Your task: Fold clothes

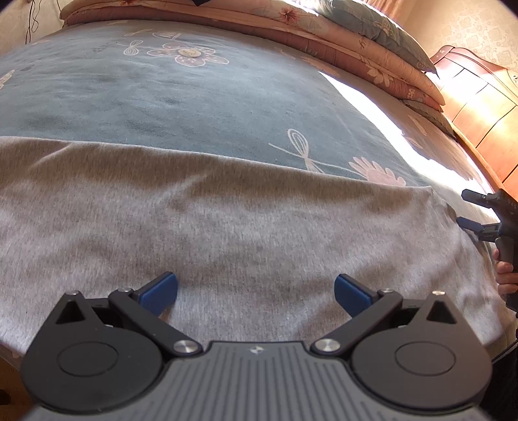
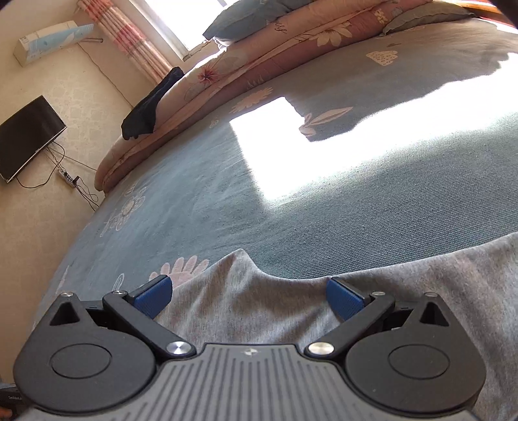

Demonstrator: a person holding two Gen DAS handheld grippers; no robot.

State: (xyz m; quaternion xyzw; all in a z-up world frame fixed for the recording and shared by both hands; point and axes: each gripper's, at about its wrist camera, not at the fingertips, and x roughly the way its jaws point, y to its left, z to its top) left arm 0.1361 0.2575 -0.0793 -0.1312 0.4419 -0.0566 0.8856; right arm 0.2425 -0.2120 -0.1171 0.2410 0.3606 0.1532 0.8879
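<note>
Grey garment [image 1: 226, 226] flat on bedspread [image 1: 162, 97]; folded quilts [image 2: 259, 58] beyond

Left tongs [image 1: 255, 293] and right tongs [image 2: 249, 296] both gape wide.

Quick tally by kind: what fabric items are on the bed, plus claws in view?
Grey garment: 1
Dark garment draped over the quilt end: 1
Folded floral quilt: 1
Pillows: at least 2
Claws, both open: 2, left claw, right claw
Total: 7
</note>
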